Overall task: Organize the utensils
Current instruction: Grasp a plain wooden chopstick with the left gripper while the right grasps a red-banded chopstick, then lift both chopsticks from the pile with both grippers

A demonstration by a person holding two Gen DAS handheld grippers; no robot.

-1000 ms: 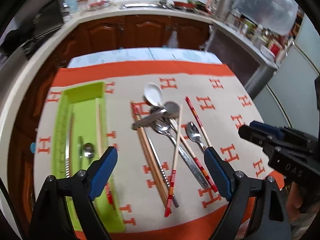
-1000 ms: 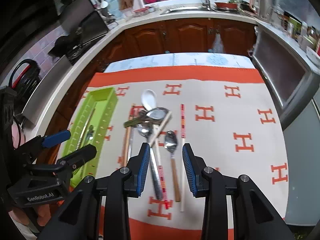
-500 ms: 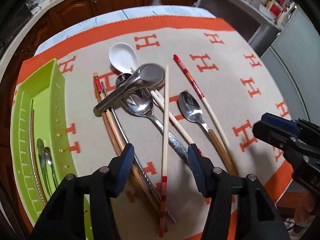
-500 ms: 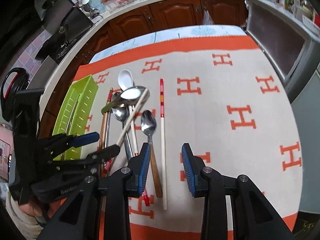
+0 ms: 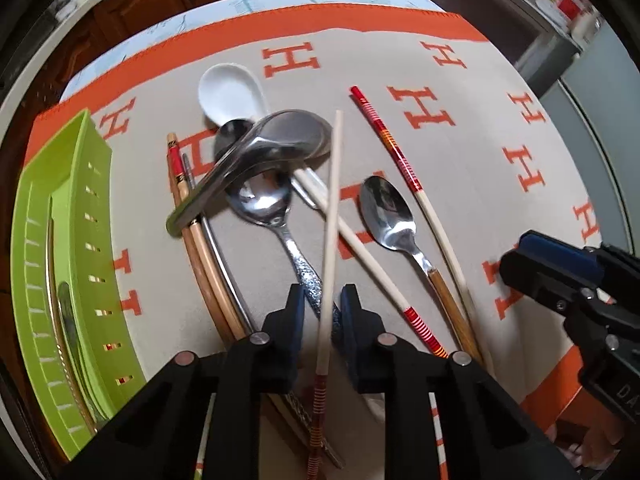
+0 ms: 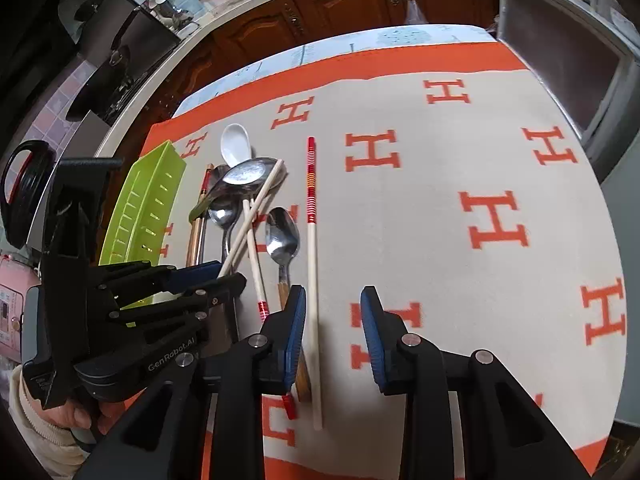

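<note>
Utensils lie in a heap on the cloth: a white ceramic spoon (image 5: 230,92), a steel ladle (image 5: 280,140), a metal spoon (image 5: 260,200), a wood-handled spoon (image 5: 386,212) and wooden chopsticks (image 5: 200,248). My left gripper (image 5: 324,320) points down, jaws closing around a pale chopstick (image 5: 332,200) that leans on the ladle; a small gap shows on each side. From the right wrist, that left gripper (image 6: 229,274) straddles the same stick. My right gripper (image 6: 333,320) is open, jaws closing, over a red-tipped chopstick (image 6: 312,260) beside its left pad.
A lime-green slotted tray (image 5: 60,240) stands at the left of the cloth, with cutlery inside. The orange-bordered cloth (image 6: 480,160) with H marks covers the table. Kitchen cabinets and a counter run behind. A hand in a pale sleeve (image 6: 52,428) holds the left gripper.
Both grippers have sunk toward the cloth and tipped further down. The left jaws have narrowed from wide apart to just around the pale chopstick. The right jaws narrowed slightly.
</note>
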